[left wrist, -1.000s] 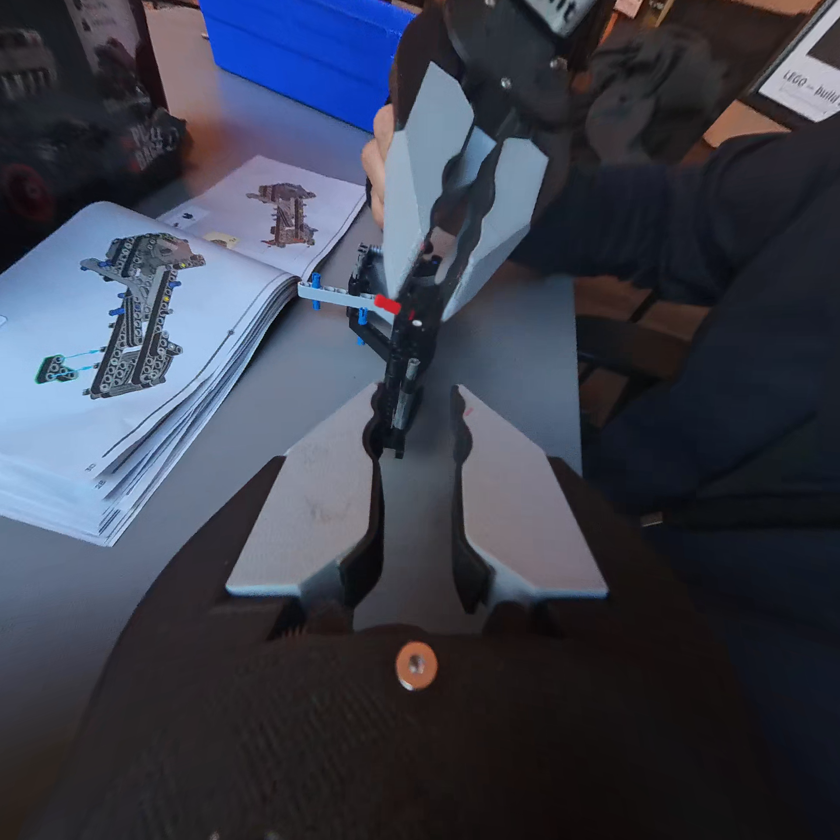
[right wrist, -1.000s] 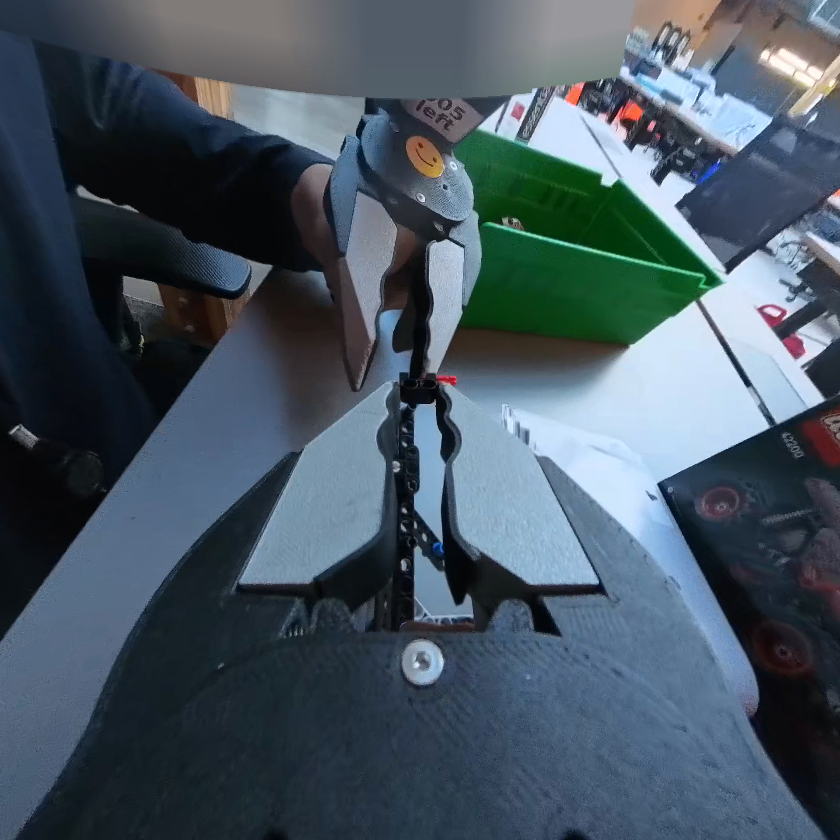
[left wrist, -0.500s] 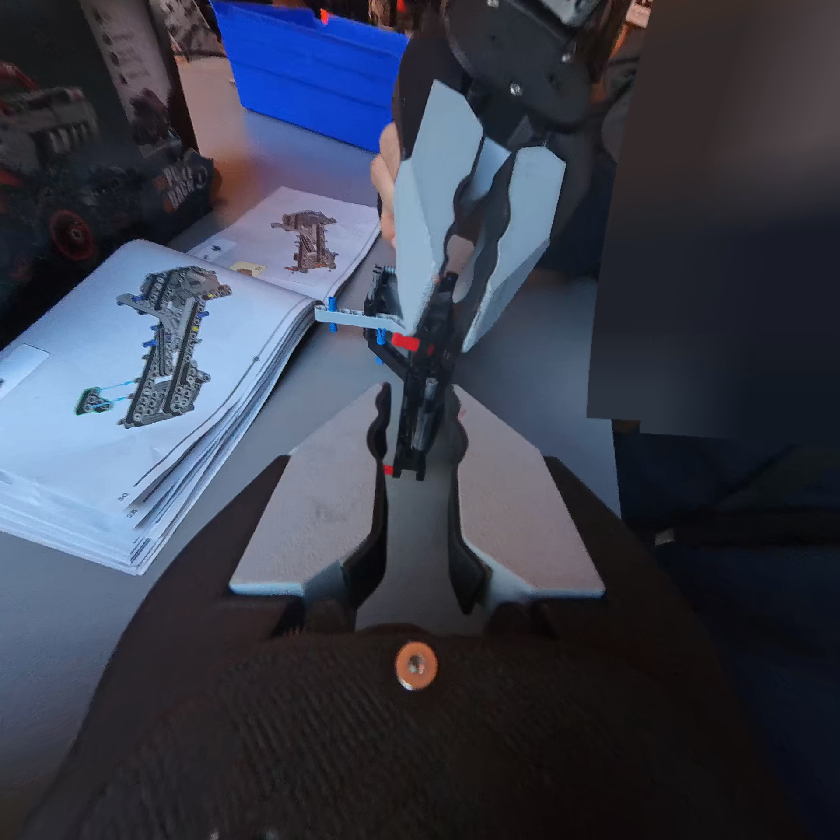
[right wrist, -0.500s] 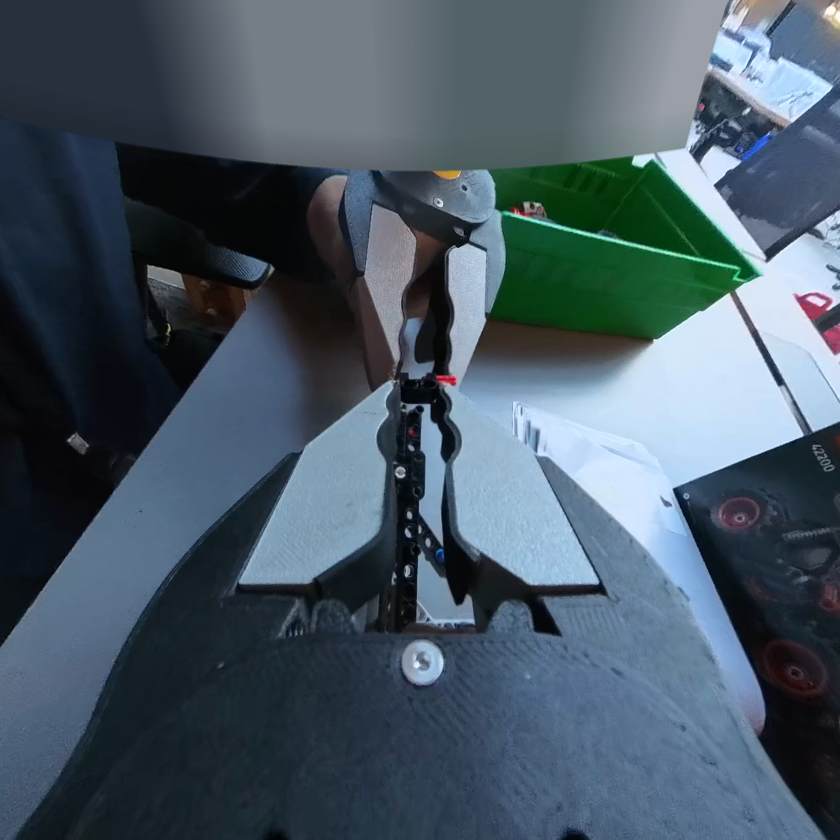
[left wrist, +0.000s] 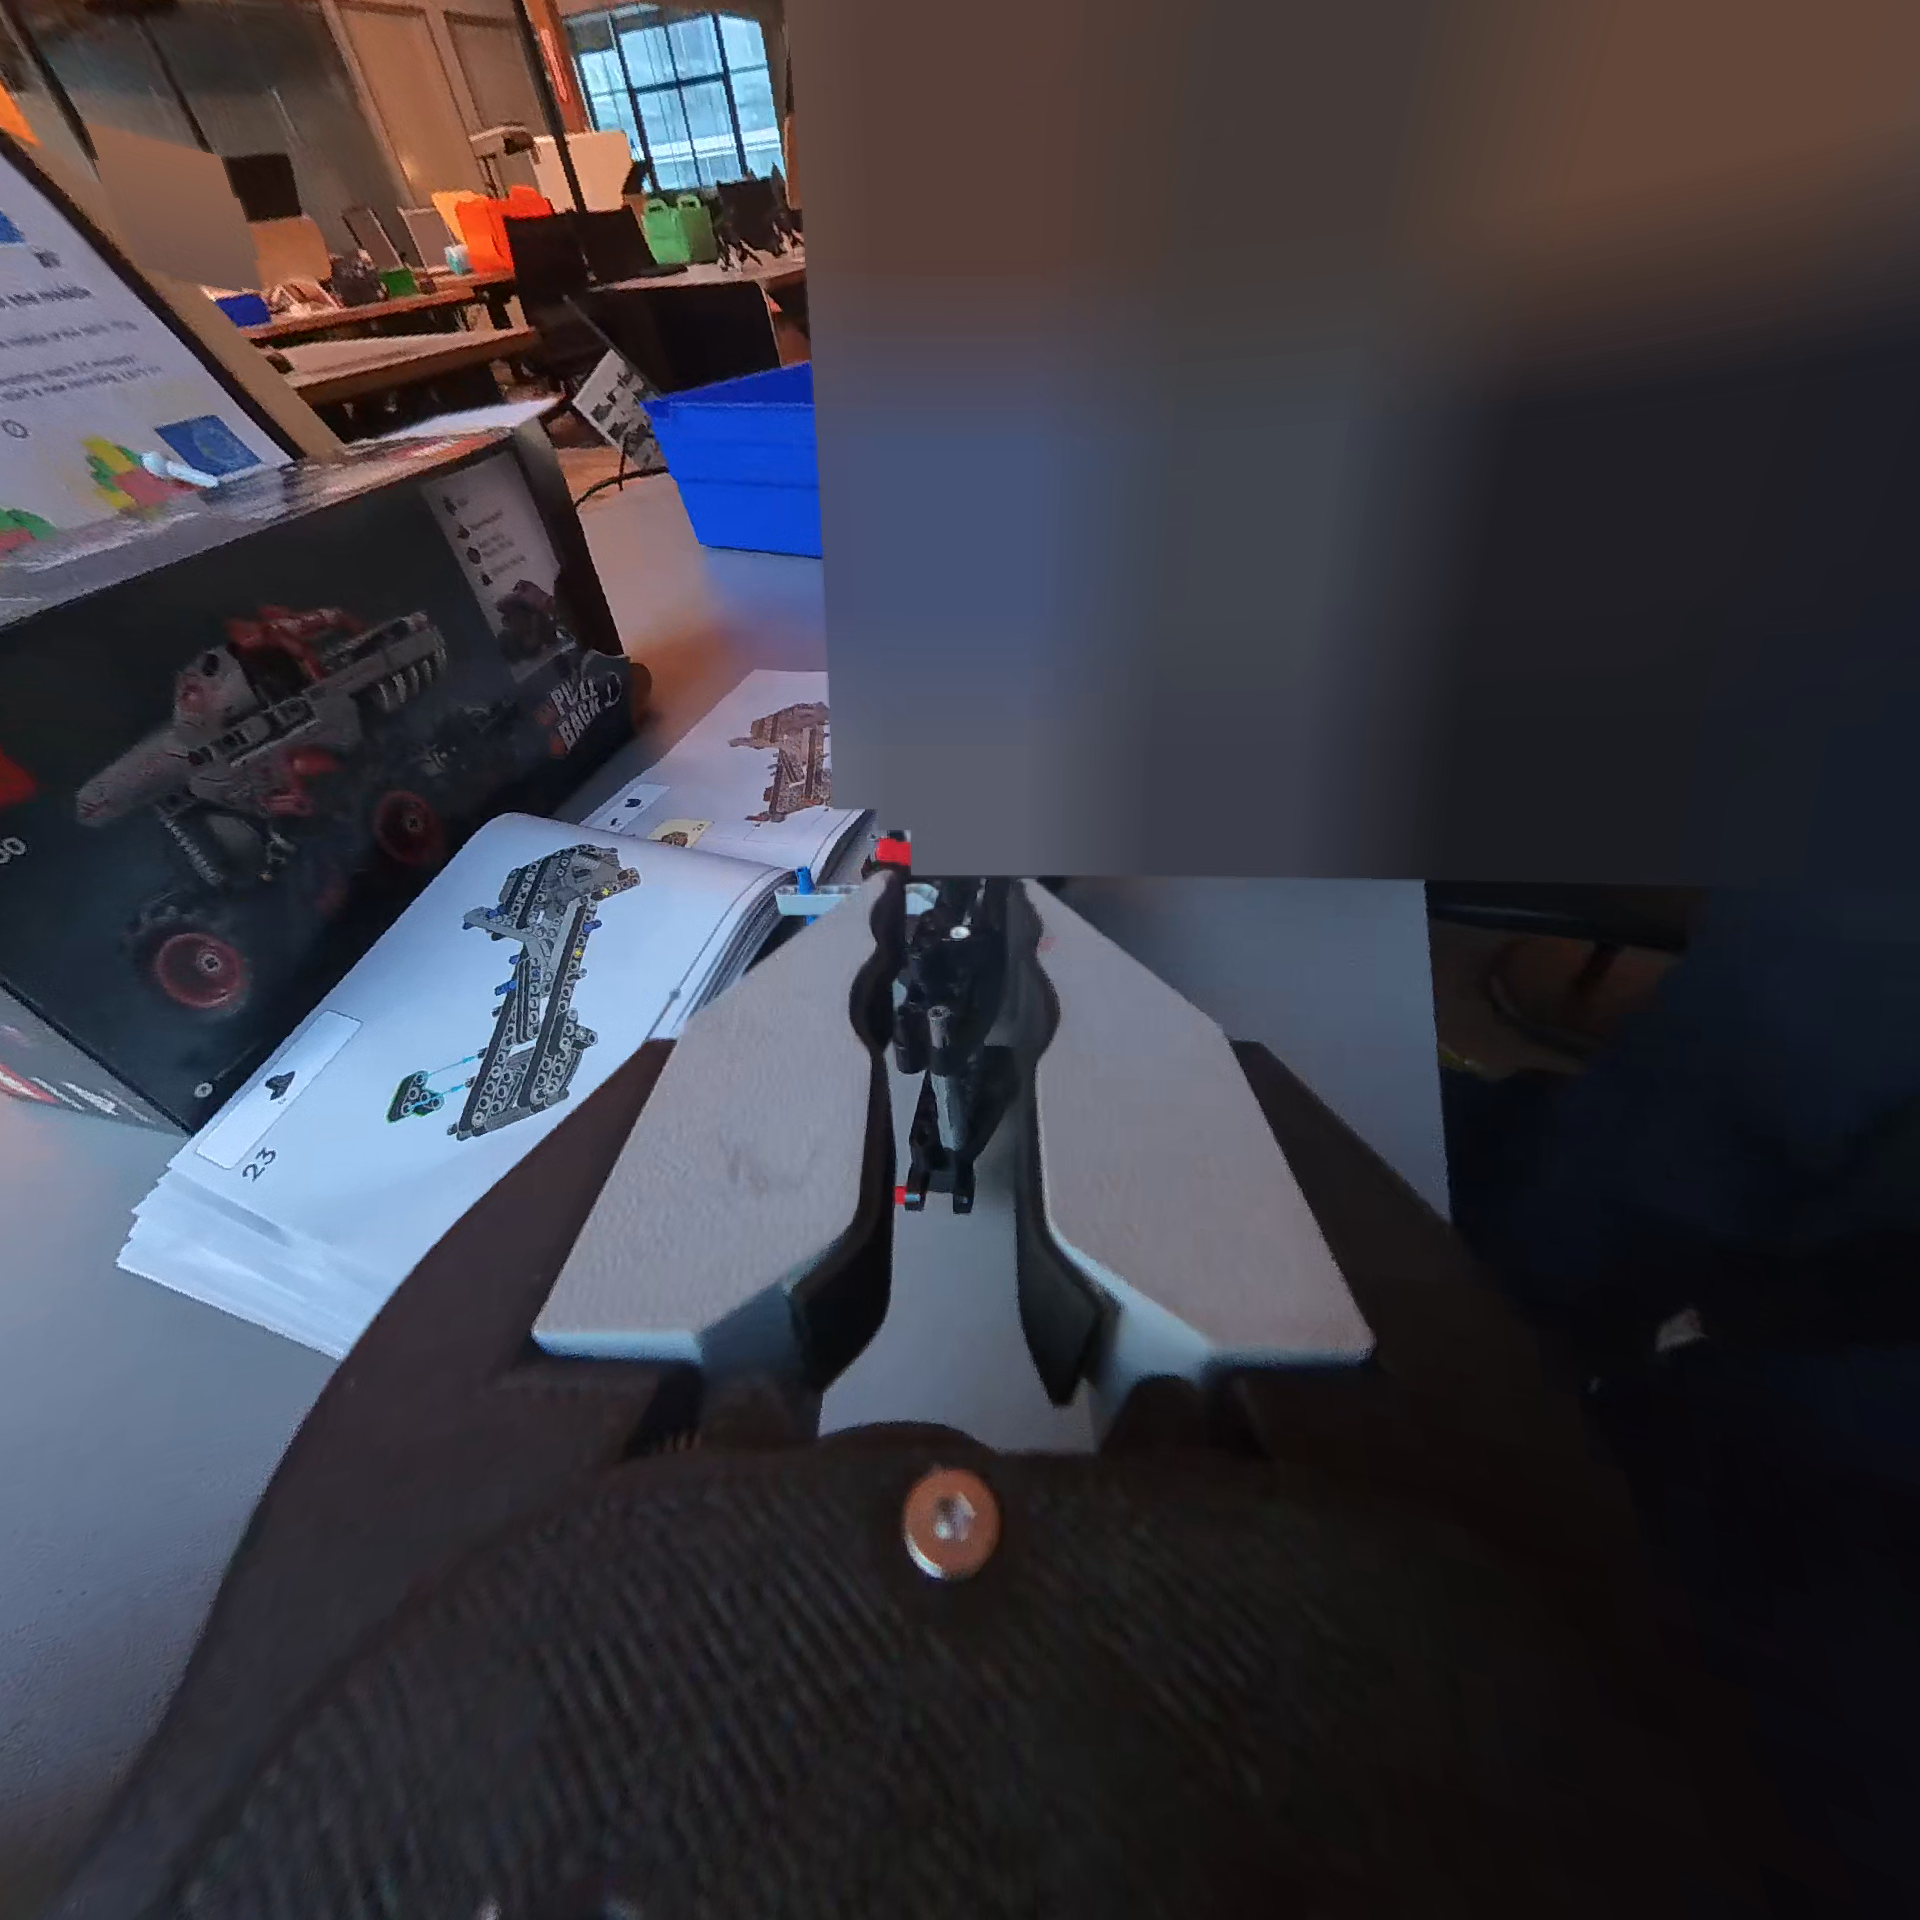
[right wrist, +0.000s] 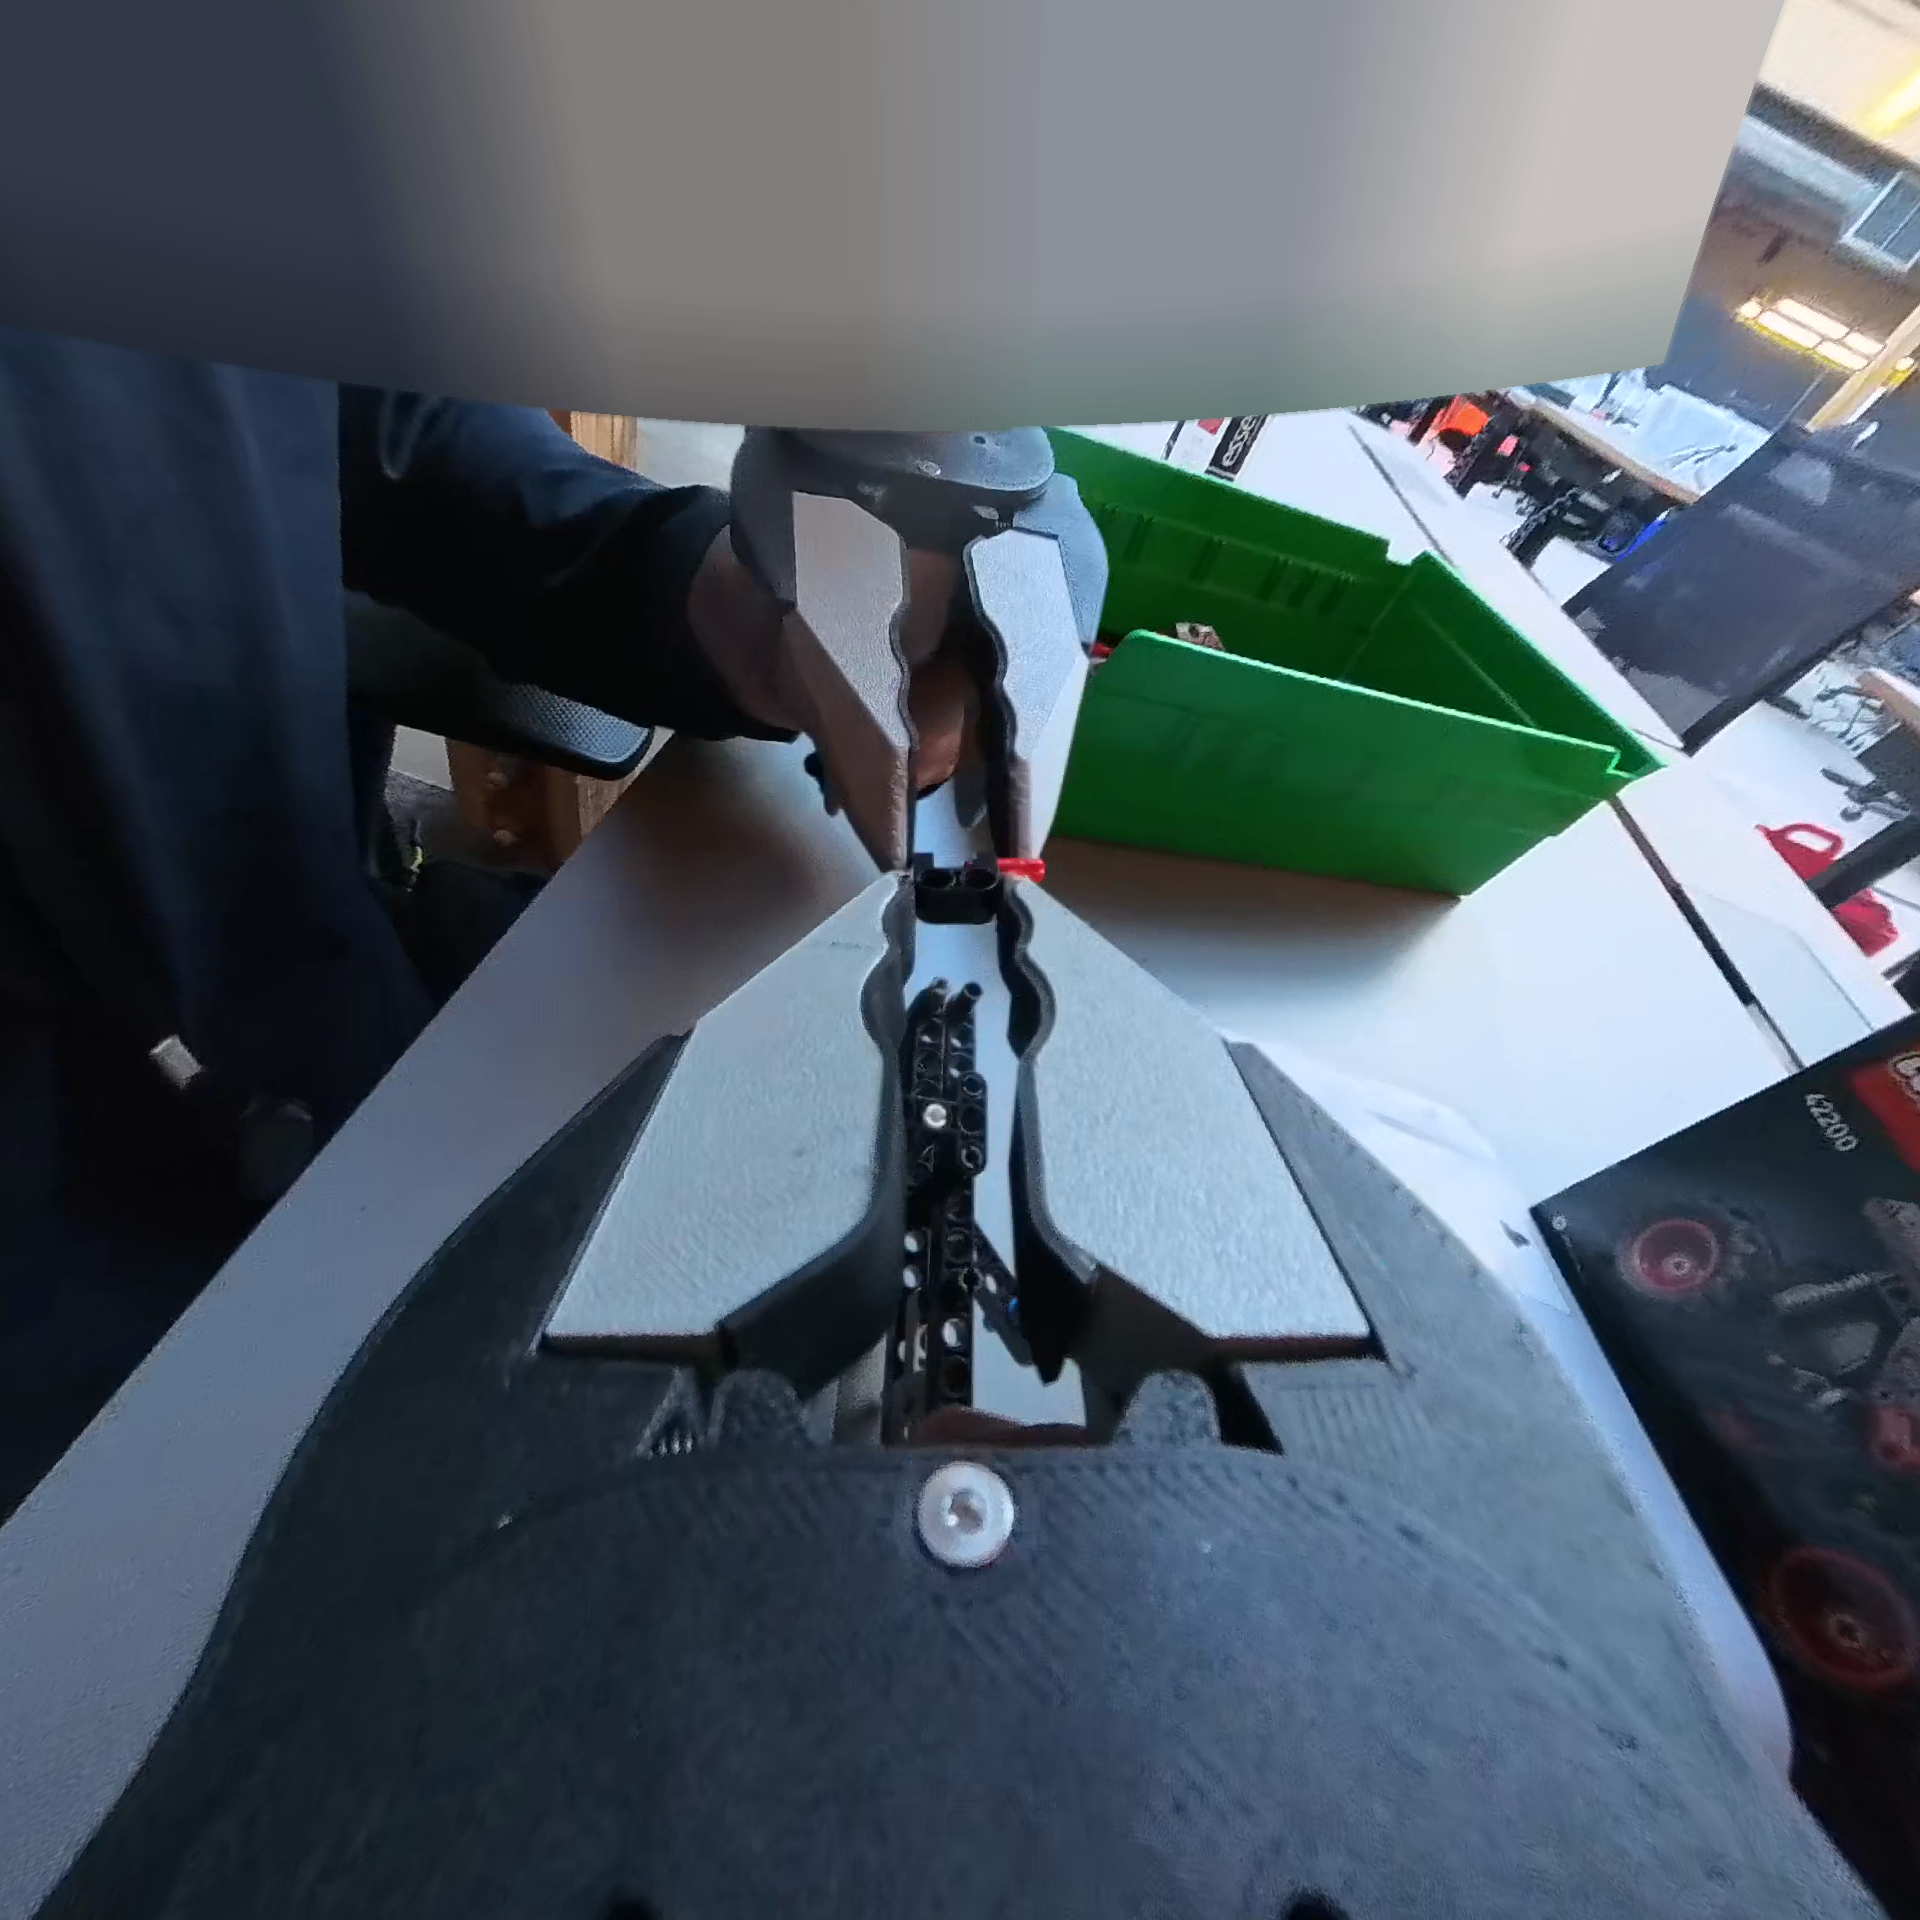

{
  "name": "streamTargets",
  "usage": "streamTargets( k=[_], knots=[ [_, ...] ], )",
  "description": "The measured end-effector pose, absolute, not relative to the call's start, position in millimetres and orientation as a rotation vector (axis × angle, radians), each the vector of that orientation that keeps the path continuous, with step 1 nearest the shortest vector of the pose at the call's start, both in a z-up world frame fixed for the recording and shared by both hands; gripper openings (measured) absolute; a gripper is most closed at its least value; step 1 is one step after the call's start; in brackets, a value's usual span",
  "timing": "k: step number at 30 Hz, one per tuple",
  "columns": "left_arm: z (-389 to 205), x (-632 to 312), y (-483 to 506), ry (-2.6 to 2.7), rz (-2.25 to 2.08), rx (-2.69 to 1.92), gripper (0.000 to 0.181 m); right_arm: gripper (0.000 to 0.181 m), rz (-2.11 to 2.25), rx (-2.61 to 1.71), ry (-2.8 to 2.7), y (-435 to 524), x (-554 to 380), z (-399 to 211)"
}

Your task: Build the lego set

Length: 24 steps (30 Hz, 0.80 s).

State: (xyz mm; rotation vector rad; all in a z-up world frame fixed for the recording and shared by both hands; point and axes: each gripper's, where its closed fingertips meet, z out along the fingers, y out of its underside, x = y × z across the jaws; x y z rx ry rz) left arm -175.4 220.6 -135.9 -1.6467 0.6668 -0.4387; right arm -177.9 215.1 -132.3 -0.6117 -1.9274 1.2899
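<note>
A slim black lego assembly (right wrist: 945, 1143) with red pins (right wrist: 1023, 864) is held above the grey table (right wrist: 1351, 997). My right gripper (right wrist: 956, 894) is shut on it, and its black end block sits between the fingertips. My left gripper (right wrist: 956, 847) faces it from the far side, held by a hand. In the left wrist view the assembly (left wrist: 940, 1039) runs down the gap of my left gripper (left wrist: 956, 894), whose jaws stand apart around it, close to the left finger (left wrist: 748, 1122). A blur patch hides the right gripper there.
An open instruction booklet (left wrist: 468, 1039) lies left of the grippers, beside the dark set box (left wrist: 260, 779). A blue bin (left wrist: 743, 468) stands behind it. A green bin (right wrist: 1299, 748) stands on the table past the left gripper. A person's dark sleeve (right wrist: 499, 582) reaches in. The grippers are tip to tip, or close to it.
The two grippers have closed in on each other. The assembly, before only at my left fingertips, now reaches deep between my left fingers. Both views have tilted upward.
</note>
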Motion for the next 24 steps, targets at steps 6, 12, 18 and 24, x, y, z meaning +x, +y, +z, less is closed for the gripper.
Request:
streamTargets(
  k=[6,12,18,24],
  knots=[
    [-128.7,-172.8,215.1,0.711,-0.351,-1.603,0.022,0.012,1.286,-0.573,-1.932,208.4,-175.1,-131.3],
    [-130.0,-168.3,213.8,0.761,-0.319,-1.605,0.023,0.012,1.311,-0.541,-1.919,204.1,-172.1,-127.8],
    [-133.8,-170.2,215.4,0.8,-0.309,-1.619,0.021,0.012,1.275,-0.549,-1.951,205.8,-172.8,-131.6],
    [-135.7,-175.2,218.0,0.808,-0.332,-1.648,0.022,0.019,1.144,-0.584,-1.997,214.0,-176.4,-142.3]
  ],
)
